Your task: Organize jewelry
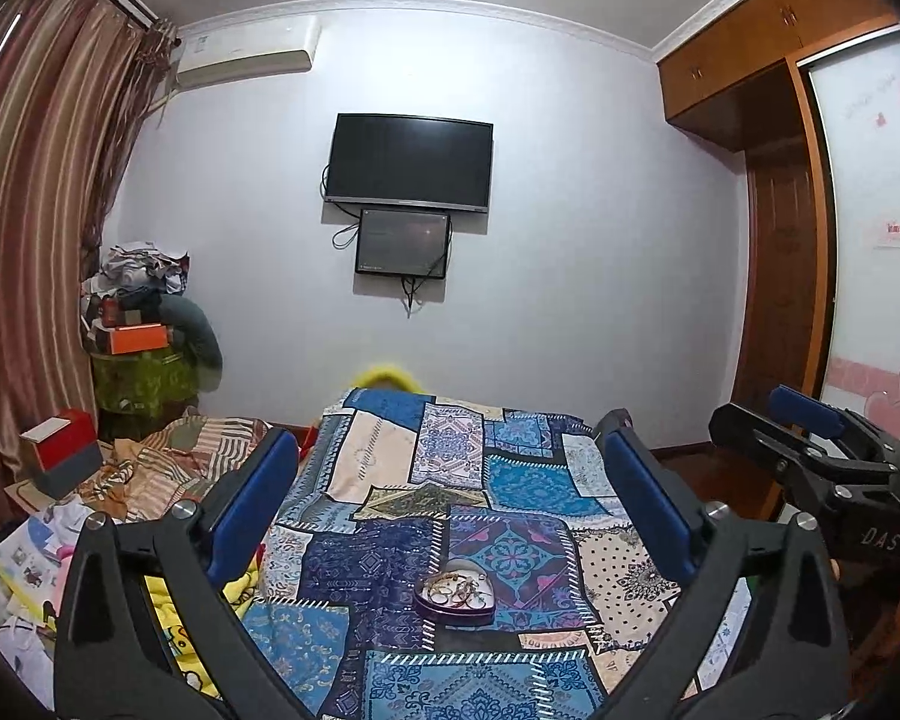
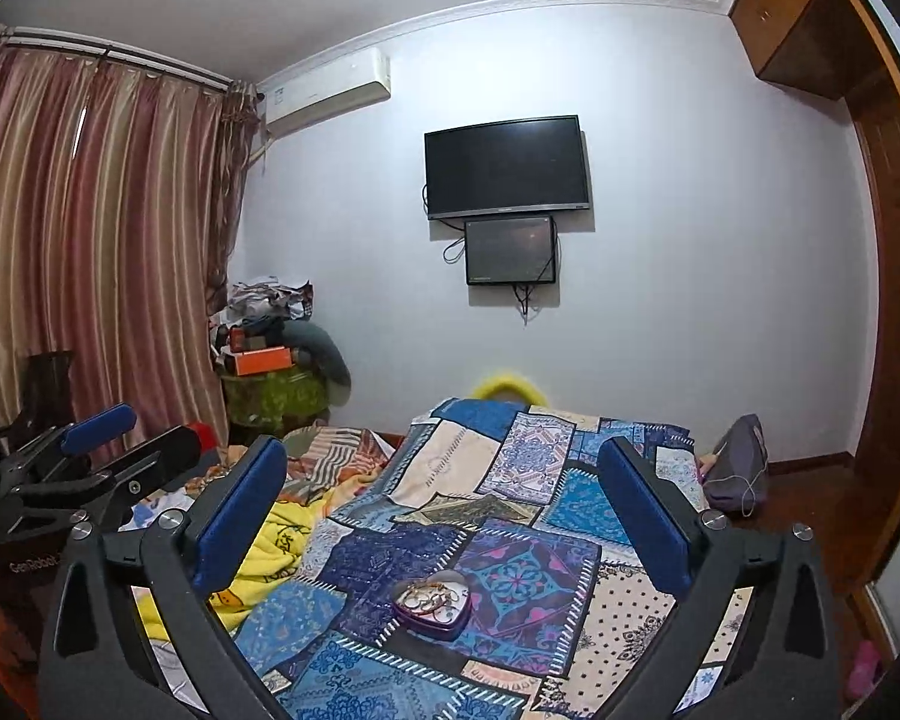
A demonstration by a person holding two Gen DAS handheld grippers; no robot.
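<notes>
Jewelry (image 1: pixel 457 589) tangled in the heart tin (image 1: pixel 426 603) looks light, snaggy; both our claws, left gripper (image 1: pixel 450 510) and right gripper (image 2: pixel 444 510), gape empty above the tin, so we pinch one bangle's rim.

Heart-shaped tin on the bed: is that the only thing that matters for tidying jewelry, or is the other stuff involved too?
Job: heart-shaped tin, tangled jewelry inside it.

Lying about: patchwork bedspread, yellow blanket, orange box, wall TV.
</notes>
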